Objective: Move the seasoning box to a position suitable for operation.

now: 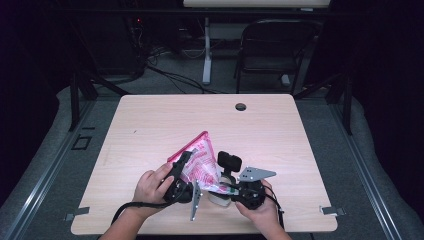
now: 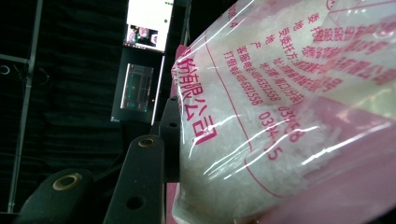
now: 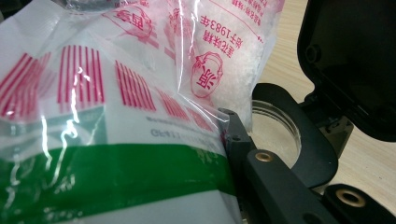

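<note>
- Left hand [image 1: 150,187] comes in from the table's near edge and wraps the left gripper [image 1: 184,161], which angles up and away towards the bag.
- Left jaws stand part-way shut, pinching the plastic salt bag [image 1: 199,160] at its lower left side; film presses against the jaw in the left gripper view.
- Right hand [image 1: 261,210] holds the right gripper [image 1: 224,189] low, pointing leftward.
- Right jaws nearly together, nipping the bag's bottom corner.
- Bag lifted above the wooden table [image 1: 150,125], near the front edge, between the hands; long axis tilted, pink top corner pointing up and away.
- Open-lidded jar [image 3: 275,135] stands just beside the right jaws.
</note>
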The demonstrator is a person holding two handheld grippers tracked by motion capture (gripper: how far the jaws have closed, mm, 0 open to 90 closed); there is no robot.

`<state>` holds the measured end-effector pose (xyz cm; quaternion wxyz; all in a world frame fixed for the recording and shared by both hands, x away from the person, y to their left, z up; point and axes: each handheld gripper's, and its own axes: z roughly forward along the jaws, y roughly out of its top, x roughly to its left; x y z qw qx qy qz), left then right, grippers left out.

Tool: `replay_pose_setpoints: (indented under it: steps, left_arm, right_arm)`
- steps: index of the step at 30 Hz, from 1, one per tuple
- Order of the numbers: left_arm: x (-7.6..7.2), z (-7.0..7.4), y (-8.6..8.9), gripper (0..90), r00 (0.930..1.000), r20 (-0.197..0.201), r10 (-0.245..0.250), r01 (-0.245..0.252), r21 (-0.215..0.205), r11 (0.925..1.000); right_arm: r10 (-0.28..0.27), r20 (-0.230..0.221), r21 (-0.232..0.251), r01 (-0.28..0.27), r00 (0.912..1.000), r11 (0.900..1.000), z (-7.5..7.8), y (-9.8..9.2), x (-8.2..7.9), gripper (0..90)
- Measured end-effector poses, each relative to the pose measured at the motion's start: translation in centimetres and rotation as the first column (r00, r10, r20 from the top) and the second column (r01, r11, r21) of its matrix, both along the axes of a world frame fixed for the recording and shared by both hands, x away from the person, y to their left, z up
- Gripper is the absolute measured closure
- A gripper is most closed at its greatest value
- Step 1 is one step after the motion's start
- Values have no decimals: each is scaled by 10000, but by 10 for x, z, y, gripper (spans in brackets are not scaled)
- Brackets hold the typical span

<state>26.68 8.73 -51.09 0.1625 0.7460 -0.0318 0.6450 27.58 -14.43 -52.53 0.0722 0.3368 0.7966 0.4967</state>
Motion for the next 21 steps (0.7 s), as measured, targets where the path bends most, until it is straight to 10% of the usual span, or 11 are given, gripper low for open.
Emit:
replay_pose_setpoints:
  steps: [21]
  left_arm:
    - [-2, 2, -1, 660, 10000, -1, 18, -18, -50, 10000]
  right_arm:
    - [-37, -79, 6, 37, 10000, 10000, -1, 2, 0, 888]
